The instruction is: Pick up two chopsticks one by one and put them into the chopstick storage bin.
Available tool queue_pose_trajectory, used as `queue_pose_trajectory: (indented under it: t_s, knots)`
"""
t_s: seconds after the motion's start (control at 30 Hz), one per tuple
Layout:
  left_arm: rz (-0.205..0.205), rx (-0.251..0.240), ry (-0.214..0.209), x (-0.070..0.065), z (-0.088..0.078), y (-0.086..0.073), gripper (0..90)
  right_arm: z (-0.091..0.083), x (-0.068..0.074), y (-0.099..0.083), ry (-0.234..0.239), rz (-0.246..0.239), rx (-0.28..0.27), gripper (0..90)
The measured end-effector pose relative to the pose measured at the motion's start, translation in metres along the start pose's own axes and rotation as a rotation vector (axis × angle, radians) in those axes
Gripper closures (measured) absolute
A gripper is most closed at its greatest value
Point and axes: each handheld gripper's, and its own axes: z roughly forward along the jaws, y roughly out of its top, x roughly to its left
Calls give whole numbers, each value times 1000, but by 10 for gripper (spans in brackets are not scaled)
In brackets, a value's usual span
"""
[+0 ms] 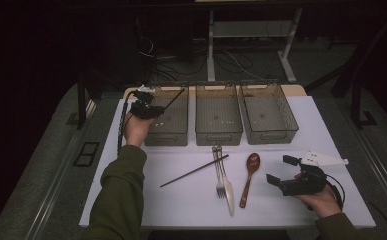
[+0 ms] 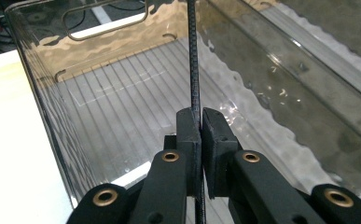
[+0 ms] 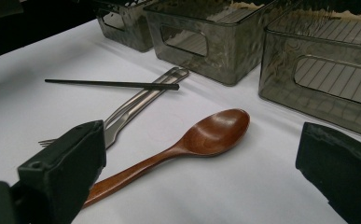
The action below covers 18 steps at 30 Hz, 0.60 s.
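Black chopstick (image 2: pixel 193 56) is pinched between the clenched left gripper (image 2: pixel 200 122) jaws, reaching above the bin (image 2: pixel 281 93).

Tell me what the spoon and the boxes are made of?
The spoon looks like wood with a glossy varnish: reddish-brown and shiny. The three bins look like smoky see-through plastic: the ribbed floor shows through their wavy walls. I can't be fully sure of either.
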Motion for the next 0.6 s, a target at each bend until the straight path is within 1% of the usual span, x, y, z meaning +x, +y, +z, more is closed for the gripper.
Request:
queue_pose_trajectory:
  t_s: [0.27, 0.3, 0.33, 0.43, 0.57, 0.6]
  knots:
    - [-3, 0, -9, 1, 0, 0, 840, 0, 0, 0, 0, 1, -1, 12]
    - [-5, -2, -10, 1, -1, -1, 818, 0, 0, 0, 0, -2, -1, 11]
    - [-7, -7, -11, 1, -1, -1, 818, 0, 0, 0, 0, -2, -1, 11]
    - [-2, -16, -9, 1, -2, 0, 773, 0, 0, 0, -1, 1, -1, 11]
    - [7, -27, -13, 0, -5, 1, 741, -1, 0, 0, 0, -2, -3, 11]
    - [4, -30, -13, -1, -6, 1, 717, -1, 0, 0, -1, -1, -3, 12]
